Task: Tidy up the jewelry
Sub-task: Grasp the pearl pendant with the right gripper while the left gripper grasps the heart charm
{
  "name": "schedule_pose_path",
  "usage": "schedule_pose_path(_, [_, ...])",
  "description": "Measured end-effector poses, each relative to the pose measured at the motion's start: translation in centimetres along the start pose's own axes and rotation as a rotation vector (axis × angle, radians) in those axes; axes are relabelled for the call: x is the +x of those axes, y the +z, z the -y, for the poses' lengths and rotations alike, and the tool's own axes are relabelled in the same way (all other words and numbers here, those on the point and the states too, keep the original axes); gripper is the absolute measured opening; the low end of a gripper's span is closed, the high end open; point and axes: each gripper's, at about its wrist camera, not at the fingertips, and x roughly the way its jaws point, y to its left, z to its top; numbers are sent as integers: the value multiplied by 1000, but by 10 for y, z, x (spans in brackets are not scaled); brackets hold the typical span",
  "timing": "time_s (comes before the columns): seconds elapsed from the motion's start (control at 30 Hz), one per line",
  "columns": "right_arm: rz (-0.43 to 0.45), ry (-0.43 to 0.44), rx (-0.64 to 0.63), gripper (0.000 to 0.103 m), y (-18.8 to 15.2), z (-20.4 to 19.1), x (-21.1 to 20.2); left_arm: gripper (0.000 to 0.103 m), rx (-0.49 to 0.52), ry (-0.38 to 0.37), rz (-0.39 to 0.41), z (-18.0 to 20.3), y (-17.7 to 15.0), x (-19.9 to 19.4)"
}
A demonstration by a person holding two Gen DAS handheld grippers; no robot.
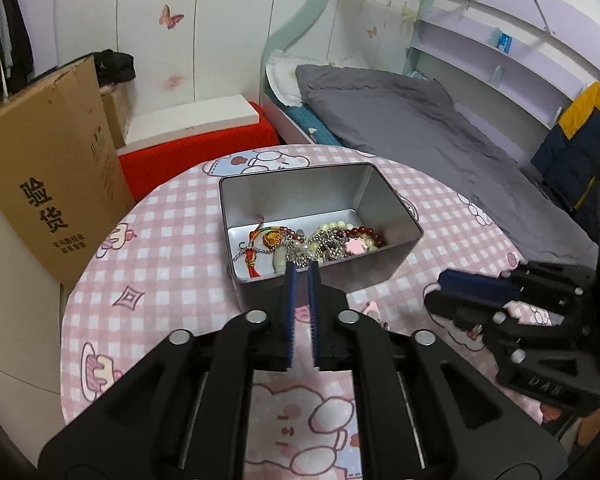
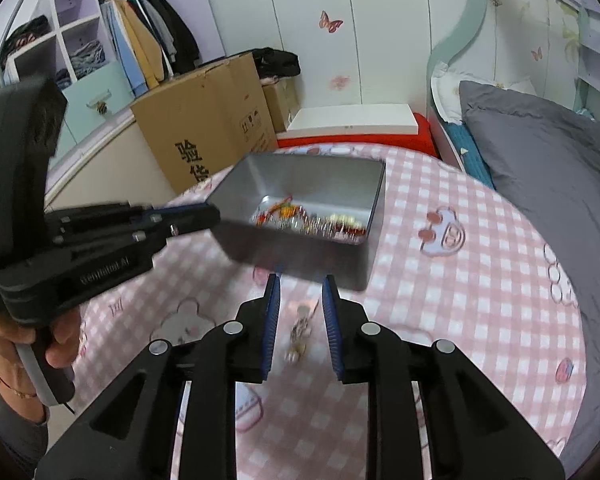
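Blue-padded left gripper [image 1: 302, 270] over jewelry [image 1: 308, 244] in tin [image 1: 396, 216]

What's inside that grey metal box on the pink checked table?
The open rectangular grey metal tin holds a tangled heap of jewelry: cream and dark red bead strands, silver chains, a red tassel cord, a pink flower piece. The far half is bare; pieces beneath the heap are hidden.

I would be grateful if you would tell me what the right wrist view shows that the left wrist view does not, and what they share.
Only the right wrist view shows the small jewelry piece lying on the tablecloth between the open right tongs, plus the wardrobe clothes. Only the left wrist view shows the individual pieces in the tin clearly, such as the pink flower charm, and the narrow gap of the left tongs. Both show the metal tin and cardboard box.
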Motion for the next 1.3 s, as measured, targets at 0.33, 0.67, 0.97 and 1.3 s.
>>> schedule_pose_path(0.33, [-30,0,25,21,-28,-4,1,60,-3,59,74,6,-14,-25])
schedule_pose_path(0.67, [-55,-60,13,30,-47,-4,9,65,1,101,59,2,-42,-25])
schedule_pose_path(0.97, [-81,-75,-39,37,-56,-15,27,66,-21,110,11,-11,-62,-10])
schedule_pose_path(1.3, [-94,-157,-154,9,-43,-29,49,66,-20,104,-19,-9,-64,3])
